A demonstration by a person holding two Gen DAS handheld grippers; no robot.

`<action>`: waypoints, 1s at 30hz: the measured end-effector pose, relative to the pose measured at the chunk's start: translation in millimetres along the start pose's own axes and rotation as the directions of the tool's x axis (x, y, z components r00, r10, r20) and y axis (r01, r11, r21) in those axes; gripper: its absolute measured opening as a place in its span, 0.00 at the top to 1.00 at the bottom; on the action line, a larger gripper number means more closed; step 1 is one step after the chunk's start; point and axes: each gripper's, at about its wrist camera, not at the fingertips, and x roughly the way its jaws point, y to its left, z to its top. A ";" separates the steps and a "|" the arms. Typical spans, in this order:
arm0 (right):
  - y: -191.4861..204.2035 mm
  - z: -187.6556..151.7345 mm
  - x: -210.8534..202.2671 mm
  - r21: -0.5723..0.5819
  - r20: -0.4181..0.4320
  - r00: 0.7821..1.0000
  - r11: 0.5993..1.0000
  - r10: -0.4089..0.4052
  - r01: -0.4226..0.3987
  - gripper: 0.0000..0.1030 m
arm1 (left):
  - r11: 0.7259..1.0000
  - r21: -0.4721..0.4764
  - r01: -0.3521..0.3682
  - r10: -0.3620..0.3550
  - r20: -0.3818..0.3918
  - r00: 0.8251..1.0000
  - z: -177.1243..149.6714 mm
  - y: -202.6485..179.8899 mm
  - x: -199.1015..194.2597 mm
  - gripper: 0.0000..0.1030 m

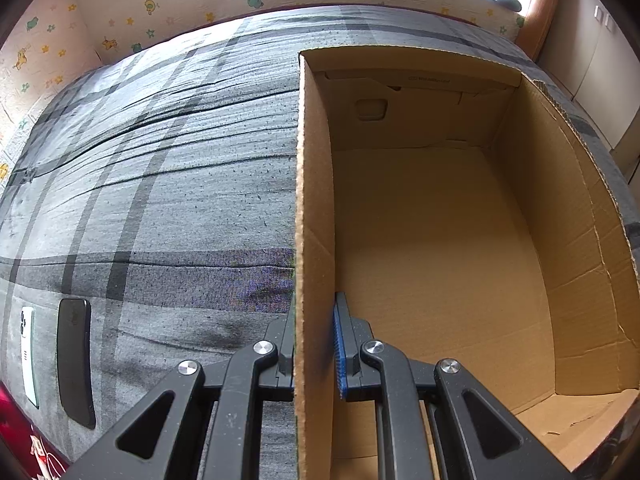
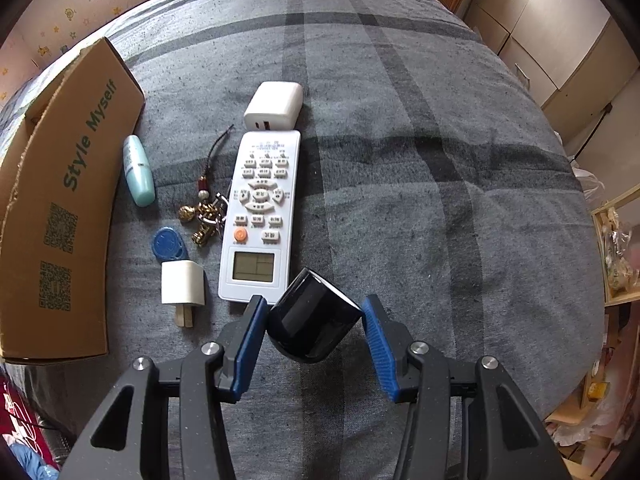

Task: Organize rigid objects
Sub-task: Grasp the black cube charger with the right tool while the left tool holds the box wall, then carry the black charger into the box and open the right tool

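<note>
1. Grey plaid bedcover (image 2: 400,200) fills both views beneath us.
2. Our left gripper (image 1: 314,354) is clamped on the left wall of the open brown cardboard box (image 1: 440,240), lower centre of the left view.
3. Our right gripper (image 2: 316,332) squeezes a black cylindrical jar (image 2: 312,316), tilted, at lower centre.
4. Just above-left of the jar lies a white remote control (image 2: 260,216); a white charger block (image 2: 274,106) sits above that.
</note>
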 end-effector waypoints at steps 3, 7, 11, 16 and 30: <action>6.2 1.2 -11.7 0.000 0.010 1.000 1.000 0.002 -0.002 0.49 | 1.000 0.004 -0.007 0.007 0.003 1.000 -0.5 -1.8 -0.3 0.87; 12.0 7.9 -24.0 -0.010 0.029 1.000 1.000 0.000 0.001 0.49 | 1.000 -0.005 0.003 -0.003 0.004 1.000 -0.7 -0.3 -1.0 0.87; 16.3 17.7 -37.1 -0.025 0.050 0.999 1.000 -0.001 0.002 0.49 | 1.000 -0.002 0.002 -0.002 0.005 1.000 -0.7 0.3 -0.8 0.87; 26.8 29.9 -51.6 -0.050 0.076 0.997 0.999 -0.001 0.005 0.49 | 1.000 0.003 -0.001 0.001 0.004 1.000 -1.0 -0.2 -0.8 0.87; 81.8 60.4 -89.8 -0.155 0.155 0.987 0.988 0.029 -0.005 0.49 | 1.000 -0.004 0.010 -0.010 0.001 1.000 -0.1 2.4 1.2 0.87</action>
